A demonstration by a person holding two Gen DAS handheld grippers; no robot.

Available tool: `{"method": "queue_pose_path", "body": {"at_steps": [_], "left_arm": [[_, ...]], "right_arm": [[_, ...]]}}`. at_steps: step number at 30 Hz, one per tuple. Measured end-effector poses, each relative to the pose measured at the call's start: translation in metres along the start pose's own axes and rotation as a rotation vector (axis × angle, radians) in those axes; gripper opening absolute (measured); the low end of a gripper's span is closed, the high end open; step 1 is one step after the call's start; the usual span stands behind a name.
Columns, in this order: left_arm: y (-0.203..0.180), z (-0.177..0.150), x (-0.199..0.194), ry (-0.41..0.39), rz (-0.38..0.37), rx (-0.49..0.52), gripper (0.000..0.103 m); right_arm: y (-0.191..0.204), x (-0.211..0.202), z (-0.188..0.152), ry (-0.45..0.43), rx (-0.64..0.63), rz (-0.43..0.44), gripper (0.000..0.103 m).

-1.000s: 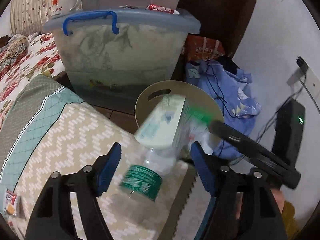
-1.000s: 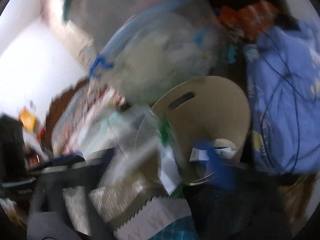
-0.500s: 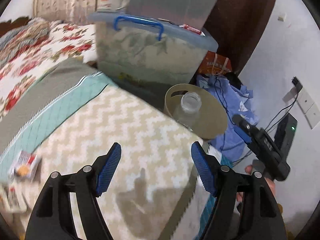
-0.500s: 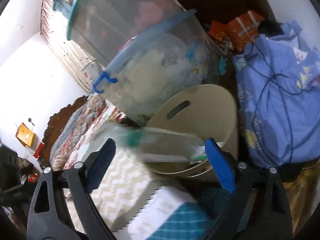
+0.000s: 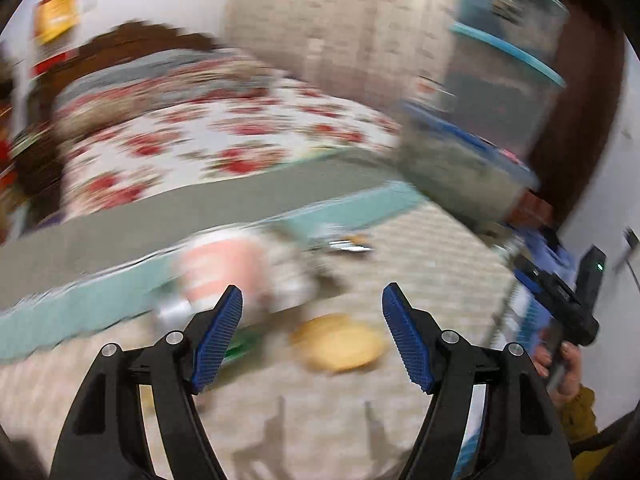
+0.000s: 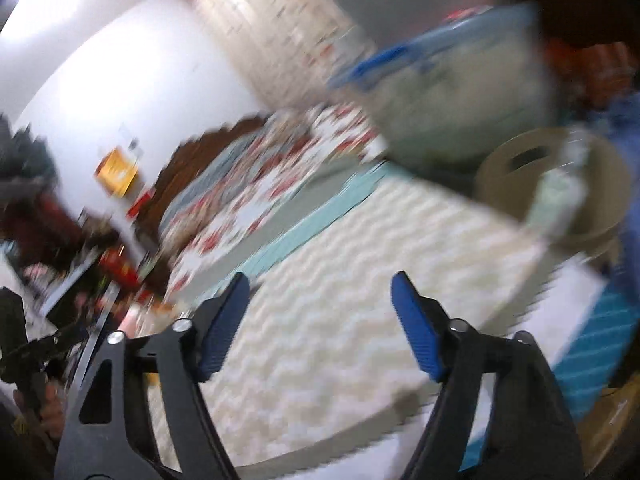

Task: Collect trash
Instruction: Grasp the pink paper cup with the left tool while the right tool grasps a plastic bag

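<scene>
In the blurred left wrist view, my left gripper (image 5: 311,292) is open and empty above the zigzag blanket (image 5: 432,280). Just beyond its fingers lie a pink and white container (image 5: 224,268), a flat yellow round piece (image 5: 340,342), a green scrap (image 5: 244,340) and a small wrapper (image 5: 348,244). My right gripper (image 6: 320,280) hangs over the same blanket (image 6: 360,304), its jaws closing with nothing between them. The beige bin (image 6: 504,176) stands off the bed's end at the right, with a clear plastic bottle (image 6: 560,196) in it.
A floral bedspread (image 5: 224,148) and a dark headboard (image 5: 132,40) lie beyond the blanket. Stacked clear storage boxes (image 5: 480,152) stand by the bin. A hand (image 5: 560,364) holds the right gripper (image 5: 556,292) at the right edge. Blue cloth (image 6: 628,128) lies behind the bin.
The bottle went from between the grippers into the bin. Both views have swung left from the bin toward the bed, and the trash on the blanket has come into the left view. The right jaws have narrowed.
</scene>
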State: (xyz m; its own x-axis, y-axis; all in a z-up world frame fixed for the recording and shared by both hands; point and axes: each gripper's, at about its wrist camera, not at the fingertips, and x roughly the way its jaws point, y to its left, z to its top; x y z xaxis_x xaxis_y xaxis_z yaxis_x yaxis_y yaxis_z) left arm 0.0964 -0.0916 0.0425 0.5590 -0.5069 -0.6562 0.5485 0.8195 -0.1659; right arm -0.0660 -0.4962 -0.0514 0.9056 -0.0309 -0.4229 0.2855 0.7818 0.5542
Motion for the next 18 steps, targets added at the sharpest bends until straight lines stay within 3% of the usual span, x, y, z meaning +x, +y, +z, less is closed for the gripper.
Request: {"method": "queue_pose_path", "body": {"at_steps": [3,8,15,18], "left_arm": [[0.043,-0.013,-0.022,-0.026,0.089,-0.06,0.069],[0.086,-0.033,-0.029,-0.014,0.13,-0.095,0.069],[0.1,-0.04,-0.001,0.033,0.06,-0.123,0.069],[0.088,-0.024,0.011,0.018,0.028,-0.063,0.07]], "right_arm": [[0.038,0.024,-0.017,0.088,-0.054,0.058,0.066],[0.095,0.058,-0.048,0.225,-0.127,0.127,0.065],[0.14,0.093,-0.084,0.377,-0.186,0.156,0.06],[0.147,0.108,-0.092,0.412,-0.187,0.162,0.06]]}}
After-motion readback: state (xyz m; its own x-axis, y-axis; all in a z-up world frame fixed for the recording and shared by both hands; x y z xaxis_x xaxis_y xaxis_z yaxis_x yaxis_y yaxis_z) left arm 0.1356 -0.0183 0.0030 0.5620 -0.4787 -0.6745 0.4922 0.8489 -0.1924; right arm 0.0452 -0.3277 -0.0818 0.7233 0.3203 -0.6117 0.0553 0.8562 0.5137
